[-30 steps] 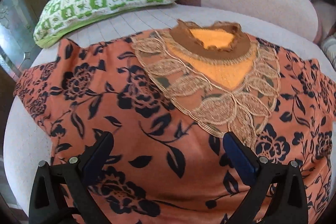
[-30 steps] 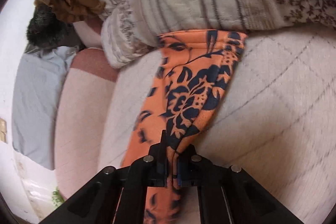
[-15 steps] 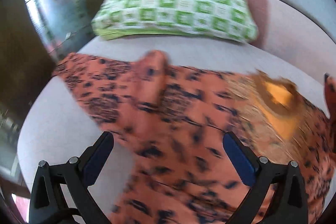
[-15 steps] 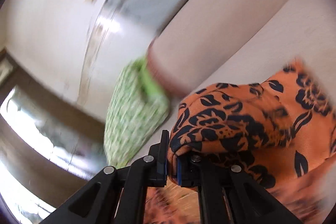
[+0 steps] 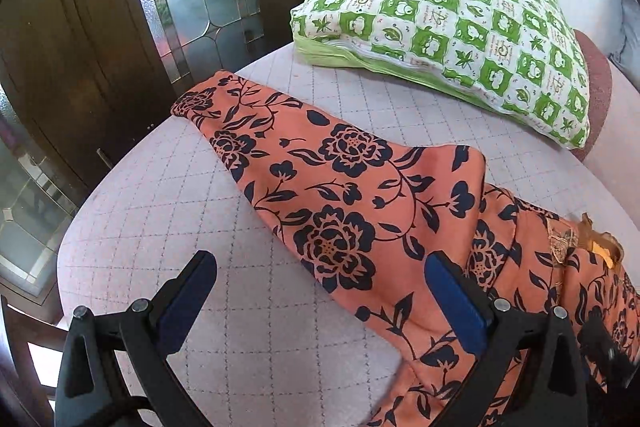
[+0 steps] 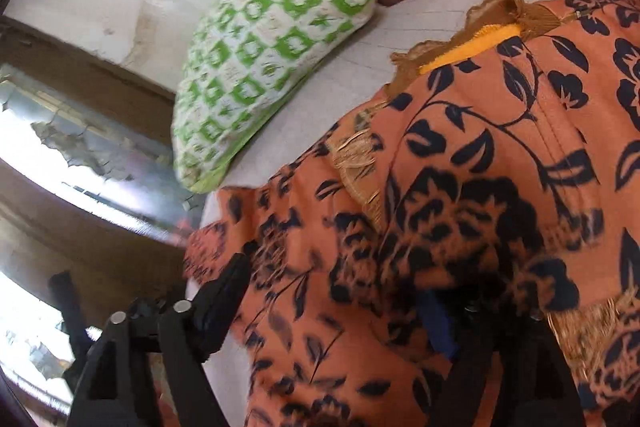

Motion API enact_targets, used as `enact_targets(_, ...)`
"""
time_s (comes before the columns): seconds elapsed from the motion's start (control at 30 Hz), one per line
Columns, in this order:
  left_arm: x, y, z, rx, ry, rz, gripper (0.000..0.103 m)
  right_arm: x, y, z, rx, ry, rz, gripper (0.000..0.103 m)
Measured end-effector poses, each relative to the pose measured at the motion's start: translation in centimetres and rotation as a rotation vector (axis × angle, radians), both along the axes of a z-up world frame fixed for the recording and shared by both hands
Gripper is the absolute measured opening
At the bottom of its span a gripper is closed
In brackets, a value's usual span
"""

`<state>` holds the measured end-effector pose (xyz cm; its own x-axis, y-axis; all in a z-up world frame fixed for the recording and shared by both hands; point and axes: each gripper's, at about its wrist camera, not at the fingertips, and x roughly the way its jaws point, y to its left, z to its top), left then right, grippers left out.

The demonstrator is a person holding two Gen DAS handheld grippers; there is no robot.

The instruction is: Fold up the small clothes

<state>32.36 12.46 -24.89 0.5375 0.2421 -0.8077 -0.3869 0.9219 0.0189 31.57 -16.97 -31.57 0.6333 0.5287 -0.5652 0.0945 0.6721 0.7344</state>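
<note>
Your left claw (image 5: 320,291) is spread wide and empty, hovering over the orange flowery top's (image 5: 340,211) sleeve. Your right claw (image 6: 340,311) looks spread too, cloth draped on it. One side's flopped over the middle on the quilted cushion (image 5: 248,327); this sleeve and the lengthwise folds are left, I reckon.

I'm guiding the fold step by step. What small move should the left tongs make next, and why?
Probably move the left tongs forward to the outstretched sleeve and pinch it: they are open and empty, and that sleeve lies flat, unfolded, on the quilted cushion.
</note>
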Motion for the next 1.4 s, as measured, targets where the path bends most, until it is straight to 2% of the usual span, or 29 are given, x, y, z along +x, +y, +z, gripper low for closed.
enact_targets(0.1, -0.4, -1.2, 0.5, -0.010, -0.027, -0.036, 0.103, -2.0, -1.0, 1.8, -0.035, -0.015, 0.066, 0.082)
enact_targets(0.17, -0.7, -2.6, 0.9, -0.012, -0.050, -0.085, 0.103, -3.4, -2.4, 3.1, -0.042, -0.019, 0.061, 0.082)
enact_targets(0.33, -1.6, -9.3, 1.7, 0.047, -0.110, -0.278, 0.103, -8.3, -9.5, 5.0, 0.013, -0.010, -0.137, 0.081)
enact_targets(0.5, -2.5, -17.7, 0.8, 0.180, -0.143, -0.495, 0.103, -11.3, -15.0, 3.0, 0.125, -0.001, -0.286, 0.081)
enact_targets(0.6, -3.1, -21.5, -0.4, 0.295, -0.138, -0.587, 0.103, -11.0, -16.9, 0.5, 0.233, 0.044, -0.340, 0.081)
enact_targets(0.7, -3.6, -24.2, -1.3, 0.347, -0.143, -0.663, 0.103, -10.4, -18.1, -0.8, 0.256, 0.077, -0.368, 0.081)
enact_targets(0.73, -3.7, -24.8, -1.7, 0.367, -0.145, -0.681, 0.103, -10.2, -18.5, -1.2, 0.296, 0.083, -0.369, 0.081)
enact_targets(0.8, -3.3, -25.8, -2.9, 0.444, -0.132, -0.672, 0.103, -9.9, -19.1, -1.9, 0.363, 0.094, -0.371, 0.081)
enact_targets(0.87, -2.9, -26.2, -4.0, 0.498, -0.111, -0.659, 0.103, -9.8, -19.4, -2.4, 0.389, 0.106, -0.371, 0.079)
enact_targets(0.93, -2.6, -26.5, -4.5, 0.508, -0.095, -0.664, 0.103, -9.8, -19.6, -2.6, 0.396, 0.112, -0.359, 0.079)
enact_targets(1.17, -2.5, -26.8, -4.9, 0.557, -0.113, -0.656, 0.103, -9.5, -19.4, -2.8, 0.407, 0.131, -0.335, 0.079)
enact_targets(1.4, -3.2, -26.4, -3.2, 0.566, -0.199, -0.648, 0.103, -9.6, -19.6, -3.1, 0.424, 0.141, -0.330, 0.079)
